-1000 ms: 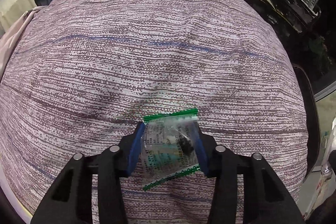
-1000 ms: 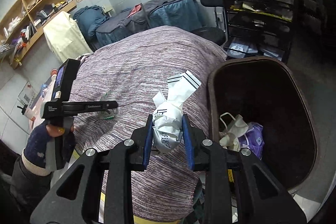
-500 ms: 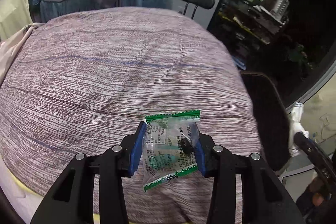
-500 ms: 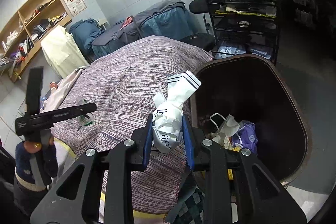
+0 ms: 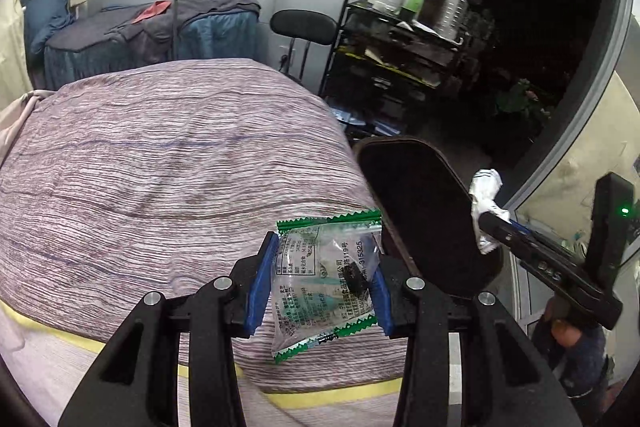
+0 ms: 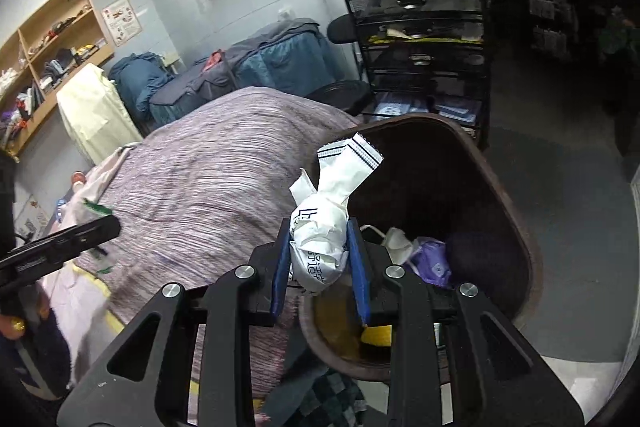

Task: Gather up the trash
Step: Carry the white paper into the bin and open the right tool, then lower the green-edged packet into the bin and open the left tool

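While clamping wrappers, both tools [image 5: 322, 281] [image 6: 320, 259] level.

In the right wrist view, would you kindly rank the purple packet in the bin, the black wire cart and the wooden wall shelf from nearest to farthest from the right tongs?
1. purple packet: inside the brown bin, just right of the right tongs.
2. black wire cart: beyond the bin, upper right.
3. wooden wall shelf: far left on the wall.
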A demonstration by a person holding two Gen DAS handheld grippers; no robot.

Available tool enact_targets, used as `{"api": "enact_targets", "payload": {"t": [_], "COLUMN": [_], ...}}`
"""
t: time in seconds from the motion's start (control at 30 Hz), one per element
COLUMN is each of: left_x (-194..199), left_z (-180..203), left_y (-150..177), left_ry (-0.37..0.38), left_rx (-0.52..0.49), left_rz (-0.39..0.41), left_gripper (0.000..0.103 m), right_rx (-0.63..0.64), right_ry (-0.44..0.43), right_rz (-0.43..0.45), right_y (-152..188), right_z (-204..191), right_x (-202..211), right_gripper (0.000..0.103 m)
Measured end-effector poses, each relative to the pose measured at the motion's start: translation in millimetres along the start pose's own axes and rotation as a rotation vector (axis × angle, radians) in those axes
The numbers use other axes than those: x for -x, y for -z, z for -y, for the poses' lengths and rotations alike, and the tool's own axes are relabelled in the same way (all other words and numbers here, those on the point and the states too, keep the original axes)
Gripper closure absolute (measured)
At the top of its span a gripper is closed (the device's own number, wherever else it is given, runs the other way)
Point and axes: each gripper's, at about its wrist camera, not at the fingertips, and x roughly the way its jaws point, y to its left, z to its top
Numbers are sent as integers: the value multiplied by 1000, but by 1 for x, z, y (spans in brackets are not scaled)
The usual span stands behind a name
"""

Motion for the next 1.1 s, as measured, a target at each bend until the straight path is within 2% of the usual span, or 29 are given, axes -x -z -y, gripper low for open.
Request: {"api": "enact_targets", "payload": {"t": [0.07,0.17,0.23,0.27,0.43,0.57,0.83,0.97,1.1], "left_x": [-1,-6,-9,-10,-21,-29,-61,-85,-104], "left_z": [9,23,33,37,55,70,101,114,126], "left_y": [2,2,4,5,5,2,-5,-8,-10], "left_ry": [13,32,49,54,74,78,104,122,111], "left_rx": [-12,-36,-52,-59,-93,-125,-181,-187,-220], "left_rz": [-2,-10,-14,-17,-30,-27,-78,-131,-153], "left_gripper": [61,61,61,61,61,61,61,61,61], "right_rx": [-9,-33,-61,-76,-118,-152,-201,-231,-258], "right_ry": [27,72,87,93,117,156,231,268,290], "right_rz": [-4,-20,-32,-30,-19,30,127,169,193], "right_y": [4,9,14,17,28,34,35,35,32], "right_z": [7,23,32,37,50,58,79,92,101], "right_x": [-4,-17,-23,-24,-20,-3,35,50,58], "right_gripper": [76,64,40,39,39,36,35,35,34]}}
